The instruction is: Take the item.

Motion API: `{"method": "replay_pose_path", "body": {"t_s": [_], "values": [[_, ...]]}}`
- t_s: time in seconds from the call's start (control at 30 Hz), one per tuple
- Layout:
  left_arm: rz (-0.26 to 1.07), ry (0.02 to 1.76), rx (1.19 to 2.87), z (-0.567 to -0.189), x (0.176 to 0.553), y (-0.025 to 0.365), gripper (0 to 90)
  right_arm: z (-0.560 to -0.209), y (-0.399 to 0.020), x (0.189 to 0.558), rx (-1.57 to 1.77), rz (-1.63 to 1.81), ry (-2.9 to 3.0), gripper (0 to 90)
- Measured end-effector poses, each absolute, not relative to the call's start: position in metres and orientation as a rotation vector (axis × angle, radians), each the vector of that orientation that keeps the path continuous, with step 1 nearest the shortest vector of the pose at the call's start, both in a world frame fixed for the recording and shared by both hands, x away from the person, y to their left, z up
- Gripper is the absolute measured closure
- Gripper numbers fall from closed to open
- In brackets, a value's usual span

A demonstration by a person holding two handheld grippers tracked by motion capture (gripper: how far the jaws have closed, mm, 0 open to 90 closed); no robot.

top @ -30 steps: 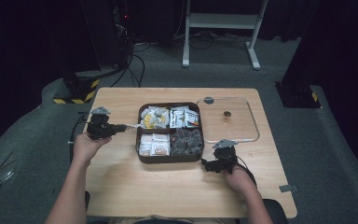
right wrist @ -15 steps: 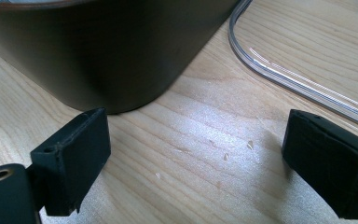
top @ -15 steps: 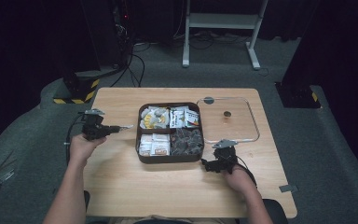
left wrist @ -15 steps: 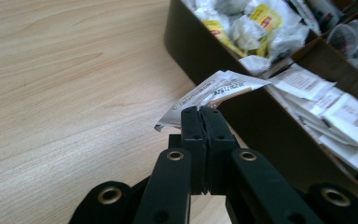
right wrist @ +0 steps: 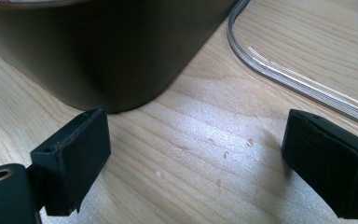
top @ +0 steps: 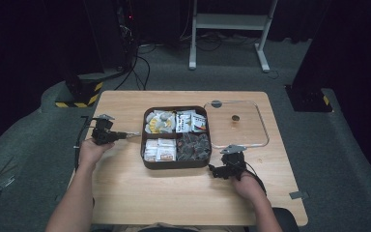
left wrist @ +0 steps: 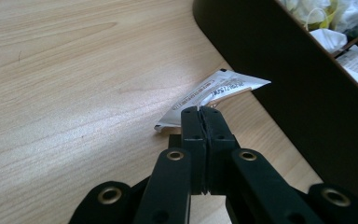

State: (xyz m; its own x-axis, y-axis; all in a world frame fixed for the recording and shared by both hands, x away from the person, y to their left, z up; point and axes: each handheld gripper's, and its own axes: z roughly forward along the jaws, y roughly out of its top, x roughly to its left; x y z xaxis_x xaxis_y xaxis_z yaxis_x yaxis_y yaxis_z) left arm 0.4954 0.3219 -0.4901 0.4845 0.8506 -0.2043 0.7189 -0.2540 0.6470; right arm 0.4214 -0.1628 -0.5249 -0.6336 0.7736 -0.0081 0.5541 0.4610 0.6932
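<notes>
A small white printed packet (left wrist: 213, 95) is pinched at one end, held tilted just above the table, close beside the dark tray (left wrist: 279, 70).

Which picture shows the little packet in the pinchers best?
The left gripper view. There the packet is close and sharp, its printed label visible, pinched by one end in the left gripper beside the brown box. The high view shows it as a tiny pale sliver.

The high view looks forward and down over the whole table (top: 183, 188). Each gripper view sits low and close above the wood; both share the dark tray (right wrist: 107, 51), probably opposite walls.
</notes>
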Motion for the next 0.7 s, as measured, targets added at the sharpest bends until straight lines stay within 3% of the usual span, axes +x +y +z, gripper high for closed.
{"method": "replay_pose_path", "body": {"t_s": [0.37,0.7], "values": [[0.221,1.289,2.052,-0.498,0.502,0.312,88.3,-0.525,-0.163,0.420,1.137,0.955,2.389,7.9],[0.207,1.292,2.036,-0.497,0.500,0.313,76.6,-0.525,-0.163,0.420,1.137,0.954,2.389,7.8]]}}
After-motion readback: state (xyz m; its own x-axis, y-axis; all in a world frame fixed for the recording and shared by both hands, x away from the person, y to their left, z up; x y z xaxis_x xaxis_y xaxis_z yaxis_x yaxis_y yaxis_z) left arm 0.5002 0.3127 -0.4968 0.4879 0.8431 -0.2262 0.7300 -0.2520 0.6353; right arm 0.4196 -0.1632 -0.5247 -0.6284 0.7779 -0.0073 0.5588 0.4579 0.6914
